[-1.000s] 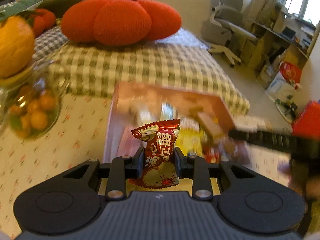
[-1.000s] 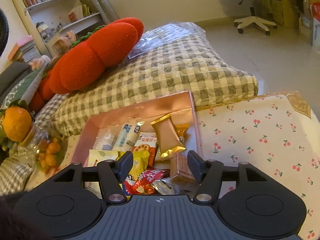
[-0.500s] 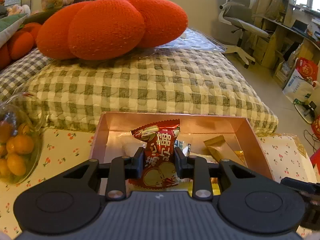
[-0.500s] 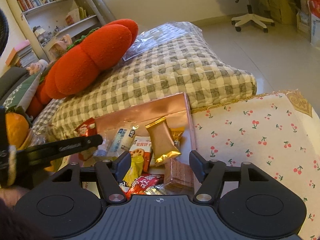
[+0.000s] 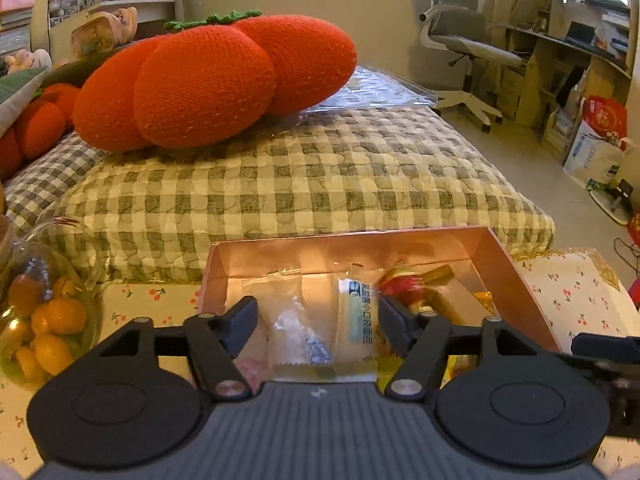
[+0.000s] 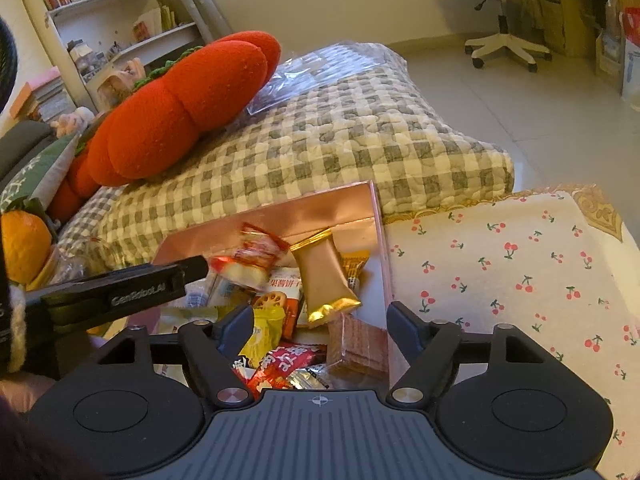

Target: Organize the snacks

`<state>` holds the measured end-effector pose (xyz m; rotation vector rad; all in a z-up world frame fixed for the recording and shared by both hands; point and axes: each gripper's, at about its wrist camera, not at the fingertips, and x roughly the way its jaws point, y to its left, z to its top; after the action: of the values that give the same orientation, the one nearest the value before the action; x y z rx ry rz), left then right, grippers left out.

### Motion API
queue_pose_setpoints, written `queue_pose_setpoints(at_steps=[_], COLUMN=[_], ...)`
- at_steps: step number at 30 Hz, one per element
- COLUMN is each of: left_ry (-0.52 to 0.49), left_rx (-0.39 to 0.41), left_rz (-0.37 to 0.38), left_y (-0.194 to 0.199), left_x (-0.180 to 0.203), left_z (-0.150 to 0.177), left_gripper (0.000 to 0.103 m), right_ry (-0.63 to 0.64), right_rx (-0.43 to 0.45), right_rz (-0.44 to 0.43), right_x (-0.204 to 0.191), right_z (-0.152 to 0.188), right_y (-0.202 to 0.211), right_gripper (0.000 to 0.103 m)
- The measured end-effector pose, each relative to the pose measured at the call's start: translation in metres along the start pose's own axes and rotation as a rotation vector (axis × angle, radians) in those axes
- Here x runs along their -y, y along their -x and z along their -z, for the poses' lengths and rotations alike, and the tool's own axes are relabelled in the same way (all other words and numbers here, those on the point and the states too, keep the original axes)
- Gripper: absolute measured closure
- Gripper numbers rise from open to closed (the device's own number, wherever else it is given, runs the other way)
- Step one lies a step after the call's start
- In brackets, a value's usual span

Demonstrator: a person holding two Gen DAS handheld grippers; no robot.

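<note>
Fingers of the left gripper (image 5: pixel 318 314) are opening above the box (image 5: pixel 516 276) with nothing between them; the red snack (image 6: pixel 250 258), blurred, sits just off their tip over the heap of packets; fingers of the right gripper (image 6: pixel 320 320) are opening too, empty, over the box's near end beside a gold packet (image 6: pixel 326 276); most snacks seem already boxed, and no loose snack shows on the cherry-print bench (image 6: pixel 520 264), so little looks left
</note>
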<state>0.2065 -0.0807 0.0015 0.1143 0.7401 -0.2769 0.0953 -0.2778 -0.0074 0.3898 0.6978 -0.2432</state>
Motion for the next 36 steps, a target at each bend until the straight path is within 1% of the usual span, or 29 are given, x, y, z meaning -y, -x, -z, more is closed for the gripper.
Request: queue_pose_setpoints(at_steps=[3,6,11,15,20,24,31,36], left_ry=[0.001,0.018,0.041,0.046,0.086,0.088,0.087,0.103], left_rx=[-0.010,-0.016,-0.029,-0.024,-0.027,-0.029,-0.042,-0.054], left_rz=[0.000,0.007,0.007,-0.015,-0.014,-0.011,-0.009,-0.003], left_y=[0.004,0.014,0.032,0.050,0.064,0.075,0.096,0.112], left_x=[-0.002,-0.007,-0.016,-0.026,-0.038,-0.042,-0.046,-0.051], left_z=[0.000,0.005,0.017,0.029,0.040,0.052,0.081,0.098], left_gripper=[0.034,0.029,0.021,0.018,0.014,0.012,0.010,0.010], right_ry=[0.000,0.002,0.024,0.028,0.040,0.042,0.030,0.069], right_rx=[-0.004,0.000,0.006,0.020,0.026,0.026,0.020,0.021], right_rz=[0.005,0.014,0.028,0.030,0.047,0.059,0.049,0.062], right_x=[-0.003,-0.007,-0.013,-0.015,-0.018,-0.021,-0.028,-0.038], right_z=[0.000,0.002,0.007,0.010,0.018,0.027,0.050,0.063], right_y=[0.004,0.012,0.031,0.048,0.065,0.073,0.087,0.099], right_gripper=[0.027,0.024,0.023,0.020,0.020,0.020,0.020,0.020])
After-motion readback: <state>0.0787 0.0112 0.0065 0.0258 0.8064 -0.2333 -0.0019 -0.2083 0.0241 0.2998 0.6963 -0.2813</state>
